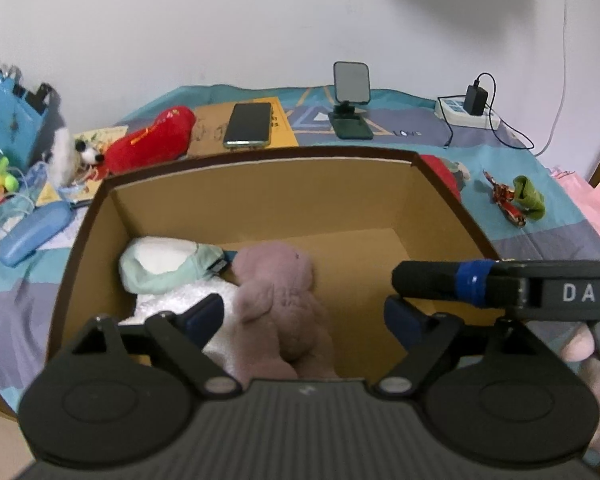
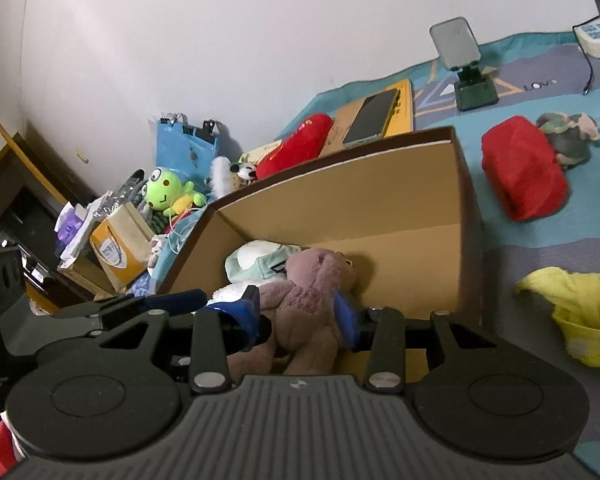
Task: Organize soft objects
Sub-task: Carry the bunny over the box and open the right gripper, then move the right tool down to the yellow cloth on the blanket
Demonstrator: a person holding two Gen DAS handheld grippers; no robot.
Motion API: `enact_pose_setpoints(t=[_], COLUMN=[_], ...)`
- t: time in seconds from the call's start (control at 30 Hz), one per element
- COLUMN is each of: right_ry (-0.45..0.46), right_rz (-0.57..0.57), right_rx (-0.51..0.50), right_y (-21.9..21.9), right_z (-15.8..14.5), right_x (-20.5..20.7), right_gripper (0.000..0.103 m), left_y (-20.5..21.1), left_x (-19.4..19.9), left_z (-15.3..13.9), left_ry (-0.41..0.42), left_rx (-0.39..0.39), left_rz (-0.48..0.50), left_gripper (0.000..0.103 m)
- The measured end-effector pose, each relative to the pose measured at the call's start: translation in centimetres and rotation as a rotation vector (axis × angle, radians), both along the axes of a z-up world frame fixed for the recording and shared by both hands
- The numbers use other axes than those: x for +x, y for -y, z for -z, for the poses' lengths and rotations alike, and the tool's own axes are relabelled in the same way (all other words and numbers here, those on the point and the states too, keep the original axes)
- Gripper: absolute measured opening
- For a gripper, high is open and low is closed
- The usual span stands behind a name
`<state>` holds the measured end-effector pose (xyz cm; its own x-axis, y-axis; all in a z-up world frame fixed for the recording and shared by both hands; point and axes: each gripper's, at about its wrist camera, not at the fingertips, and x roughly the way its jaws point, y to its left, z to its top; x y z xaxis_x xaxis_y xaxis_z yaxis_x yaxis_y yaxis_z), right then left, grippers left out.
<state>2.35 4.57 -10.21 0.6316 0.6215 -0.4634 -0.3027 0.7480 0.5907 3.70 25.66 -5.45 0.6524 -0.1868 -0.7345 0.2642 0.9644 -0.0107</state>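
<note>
A pink plush bear lies inside an open cardboard box, against a white fluffy toy in a mint cap. My left gripper hangs over the box, open wide, with its fingers either side of the bear and clear of it. My right gripper is over the near rim with a narrow gap between its blue pads. The bear shows through that gap but lies farther in. In the left wrist view its black finger ends to the right of the bear.
On the blue bedspread around the box lie a red plush, a red cushion, a yellow cloth, a green frog toy, a phone, a phone stand and a power strip. A wall stands behind.
</note>
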Motion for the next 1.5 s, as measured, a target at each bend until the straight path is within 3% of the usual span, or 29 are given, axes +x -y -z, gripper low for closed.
enact_pose_setpoints(t=[0.37, 0.7, 0.93, 1.27, 1.5], right_ry=[0.001, -0.010, -0.067, -0.129, -0.155], right_rz=[0.055, 0.120, 0.194, 0.260, 0.233], right_rx=[0.032, 0.012, -0.020, -0.080, -0.017], right_y=[4.7, 10.9, 16.4, 22.3, 24.3], right_z=[-0.2, 0.8, 3.0, 5.7, 6.5], right_x=[-2.3, -4.5, -5.8, -5.6, -2.2], right_gripper=[0.027, 0.027, 0.027, 0.028, 0.028], left_y=[4.6, 10.1, 14.6, 21.9, 24.0], left_x=[-2.0, -3.6, -5.1, -7.5, -5.9], left_z=[-2.1, -3.8, -4.3, -0.8, 4.1], left_ry=[0.075, 0.094, 0.110, 0.033, -0.077], left_rx=[0.079, 0.048, -0.025, -0.062, -0.038], left_rz=[-0.007, 0.081, 0.169, 0.326, 0.305], left_gripper=[0.087, 0.087, 0.087, 0.088, 0.089])
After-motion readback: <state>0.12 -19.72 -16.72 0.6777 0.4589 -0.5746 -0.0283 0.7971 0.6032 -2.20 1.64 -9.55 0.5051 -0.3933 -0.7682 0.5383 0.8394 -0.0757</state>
